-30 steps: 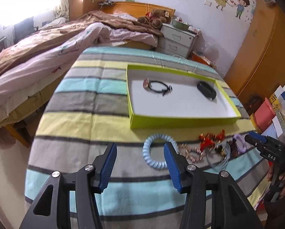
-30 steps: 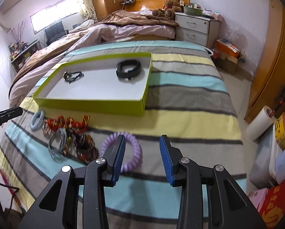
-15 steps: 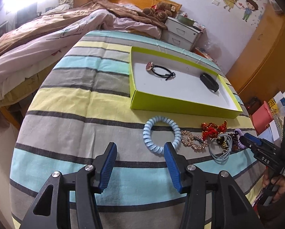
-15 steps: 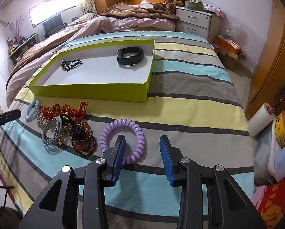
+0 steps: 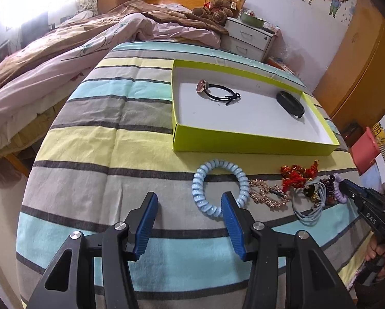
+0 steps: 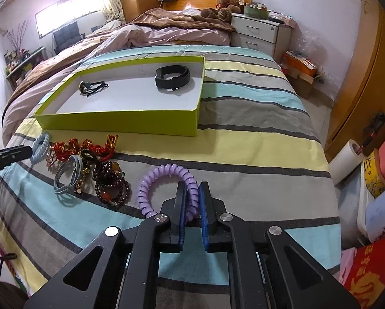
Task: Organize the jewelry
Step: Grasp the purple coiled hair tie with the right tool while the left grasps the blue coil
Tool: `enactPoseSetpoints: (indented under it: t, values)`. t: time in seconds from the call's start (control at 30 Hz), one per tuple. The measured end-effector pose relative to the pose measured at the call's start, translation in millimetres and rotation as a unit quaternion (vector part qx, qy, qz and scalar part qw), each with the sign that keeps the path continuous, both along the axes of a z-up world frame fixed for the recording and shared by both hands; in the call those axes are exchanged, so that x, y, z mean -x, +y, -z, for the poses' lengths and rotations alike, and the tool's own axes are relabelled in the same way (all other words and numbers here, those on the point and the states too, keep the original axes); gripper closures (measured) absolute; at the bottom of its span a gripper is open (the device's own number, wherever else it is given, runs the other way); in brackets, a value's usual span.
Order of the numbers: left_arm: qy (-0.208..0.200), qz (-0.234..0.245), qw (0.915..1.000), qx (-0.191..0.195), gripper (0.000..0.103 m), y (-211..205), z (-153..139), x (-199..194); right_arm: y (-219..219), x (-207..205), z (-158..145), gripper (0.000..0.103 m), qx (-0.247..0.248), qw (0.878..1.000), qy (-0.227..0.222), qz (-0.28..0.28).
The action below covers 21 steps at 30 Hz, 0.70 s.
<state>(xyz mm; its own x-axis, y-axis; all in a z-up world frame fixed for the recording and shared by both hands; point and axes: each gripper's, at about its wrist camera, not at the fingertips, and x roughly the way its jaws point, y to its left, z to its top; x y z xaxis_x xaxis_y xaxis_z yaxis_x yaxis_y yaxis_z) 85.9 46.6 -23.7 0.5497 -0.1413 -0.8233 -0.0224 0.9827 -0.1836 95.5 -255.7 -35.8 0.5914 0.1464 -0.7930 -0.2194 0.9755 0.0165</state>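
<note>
Tray: the green-rimmed tray (image 6: 120,126) on the bed already holds a black band (image 6: 172,77) and a black cord bracelet (image 5: 218,93), so it looks like the collecting place.
Loose pile: remaining pieces lie beside its front wall.
Right gripper (image 6: 192,200): jaws pinched on the purple coil bracelet (image 6: 164,180).
Left gripper (image 5: 188,206): jaws wide, empty, at the blue coil bracelet (image 5: 219,180).

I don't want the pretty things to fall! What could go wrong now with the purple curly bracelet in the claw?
1. The right claw pinches only one side of the purple curly bracelet. It is stretchy, so it may slip out when lifted.
2. The bead bracelets lie close beside it and might get dragged along.
3. The green box has a raised wall; a dangling loop could catch on it.
</note>
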Motion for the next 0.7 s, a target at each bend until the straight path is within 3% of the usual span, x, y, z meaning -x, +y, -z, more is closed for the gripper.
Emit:
enactPoseSetpoints:
  t: [0.17,0.37,0.67,0.7]
  values:
    - [-0.002,0.001,0.9999,-0.016,0.052,-3.2,1.8,-7.0,-5.3,2.3,-3.2,0.093,-0.01,1.0,-0.007,0.01]
    - [-0.002,0.014,0.9972,-0.073,0.055,-16.4,4.0,-12.2,-8.8,2.8,-8.8,0.093,-0.027,0.999,-0.018,0.018]
    - [-0.005,0.006,0.9973,-0.073,0.092,-9.2,2.7,-7.8,-5.5,1.4,-12.9,0.093,-0.037,0.999,-0.024,0.018]
    - [-0.005,0.008,0.9972,-0.074,0.092,-9.6,2.8,-7.5,-5.2,1.7,-13.0,0.093,-0.038,0.999,-0.025,0.018]
